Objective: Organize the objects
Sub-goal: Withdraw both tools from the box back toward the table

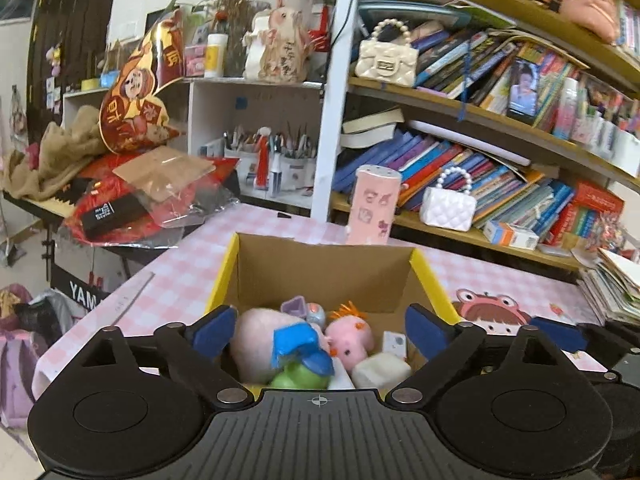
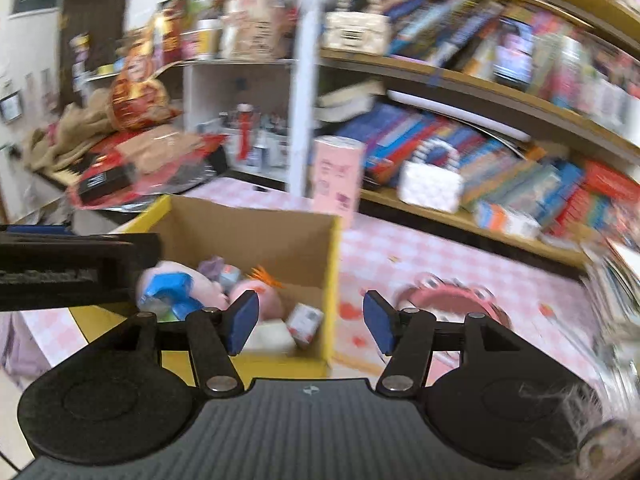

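An open cardboard box [image 1: 320,268] with yellow sides stands on the pink checked table [image 1: 180,276]. It holds a pink plush [image 1: 260,344], a blue-and-green toy [image 1: 302,354], a pink pig toy [image 1: 350,338], a white block [image 1: 380,372] and a small white carton [image 1: 394,344]. My left gripper [image 1: 320,332] is open and empty, its jaws spread above the box's near edge. My right gripper [image 2: 310,322] is open and empty, over the box's right wall [image 2: 332,280]. The left gripper's body [image 2: 68,268] shows at the left of the right wrist view.
A pink cylinder [image 1: 374,208] stands behind the box. Bookshelves [image 1: 500,120] with books and two small white handbags [image 1: 448,204] fill the back and right. A cluttered keyboard [image 1: 112,200] is at left. A stack of papers [image 1: 616,284] lies at the table's right.
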Tool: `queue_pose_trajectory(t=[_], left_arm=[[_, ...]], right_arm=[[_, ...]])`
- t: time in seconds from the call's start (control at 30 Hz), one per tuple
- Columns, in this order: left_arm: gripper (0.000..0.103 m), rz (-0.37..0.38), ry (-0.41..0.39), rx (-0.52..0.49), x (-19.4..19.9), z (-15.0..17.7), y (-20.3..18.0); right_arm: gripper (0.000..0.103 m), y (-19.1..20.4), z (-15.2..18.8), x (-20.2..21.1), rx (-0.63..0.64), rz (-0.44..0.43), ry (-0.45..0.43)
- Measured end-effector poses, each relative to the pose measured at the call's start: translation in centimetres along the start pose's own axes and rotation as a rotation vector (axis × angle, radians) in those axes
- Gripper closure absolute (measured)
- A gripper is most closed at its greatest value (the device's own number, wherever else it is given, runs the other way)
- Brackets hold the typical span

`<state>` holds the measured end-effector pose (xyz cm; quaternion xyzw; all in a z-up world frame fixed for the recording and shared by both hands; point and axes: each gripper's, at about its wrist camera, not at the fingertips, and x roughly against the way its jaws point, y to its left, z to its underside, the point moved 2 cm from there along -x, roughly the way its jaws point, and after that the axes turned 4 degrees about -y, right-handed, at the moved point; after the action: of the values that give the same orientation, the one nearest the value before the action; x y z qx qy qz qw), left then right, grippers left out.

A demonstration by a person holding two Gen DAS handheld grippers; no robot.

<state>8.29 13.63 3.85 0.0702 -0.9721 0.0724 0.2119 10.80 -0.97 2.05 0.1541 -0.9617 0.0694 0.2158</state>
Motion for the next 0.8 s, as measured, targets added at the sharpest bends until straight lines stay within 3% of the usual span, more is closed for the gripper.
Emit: queue_pose_trajectory(t=[0.17,0.33,0.6,0.8], left_arm=[[0.006,0.001,0.038,-0.015,2.1,2.4,-0.8],[0.006,0.018,0.054,-0.033,4.0,4.7,-1.6],[0.006,0.019,0.125,-0.088,4.9,7.5,-3.9],[0.006,0.036,0.146,-0.134,5.2,8.6,-6.3]], right_arm=[[0.04,-1.3,2.9,2.9,-0.105,0.148,0.043],[0.037,-2.1,5.9,6.0,-0.2,0.239,0.077],[0.027,-3.2,9.1,9.4,-0.241,0.365,0.126],[0.014,-4.6,10.3,11.2,-0.245,0.439,0.128]])
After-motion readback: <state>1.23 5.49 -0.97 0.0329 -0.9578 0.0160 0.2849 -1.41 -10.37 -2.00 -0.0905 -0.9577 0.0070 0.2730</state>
